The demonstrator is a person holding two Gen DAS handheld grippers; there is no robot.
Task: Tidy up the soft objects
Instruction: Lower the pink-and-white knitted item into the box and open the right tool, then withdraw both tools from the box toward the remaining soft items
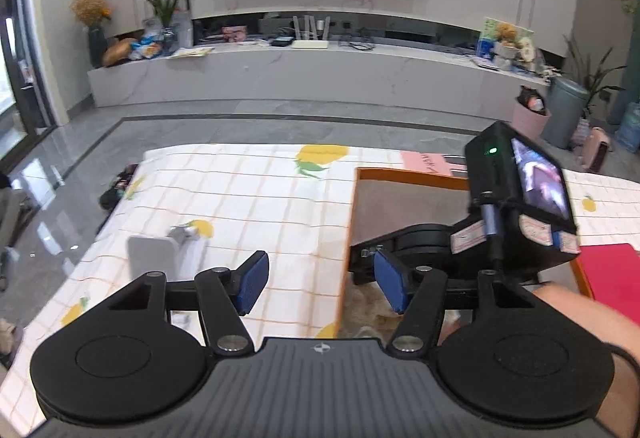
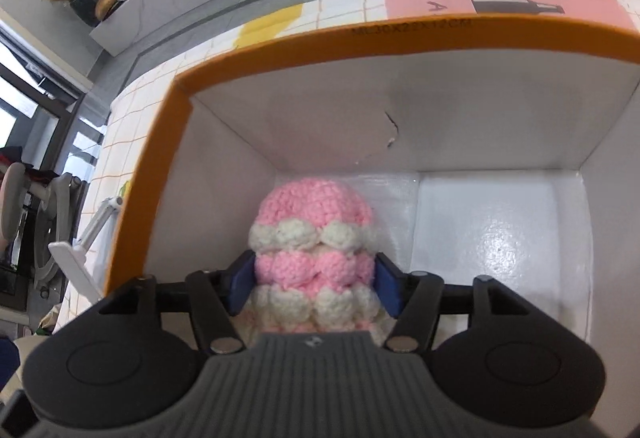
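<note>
Right wrist view: the right gripper [image 2: 315,284] reaches down into the orange-rimmed box [image 2: 168,142], and the pink-and-white crocheted toy [image 2: 314,238] sits lower centre of the frame, on the white floor of the box close to its left wall. Its long axis runs up the frame, in line with the fingers — the blue pads [image 2: 387,288] flank its lower bands on either side. They stand about as wide as the yarn, with no visible squeeze, so I read the jaws as let go and the toy as resting on the box floor. The coming move, I judge, is a straight pull back along that axis, clear of the yarn.

In the left wrist view the left gripper [image 1: 320,284] hovers over the checked tablecloth [image 1: 240,198] at the box's left edge — jaws wide, nothing between them. The right hand is plainly the nearer.
</note>
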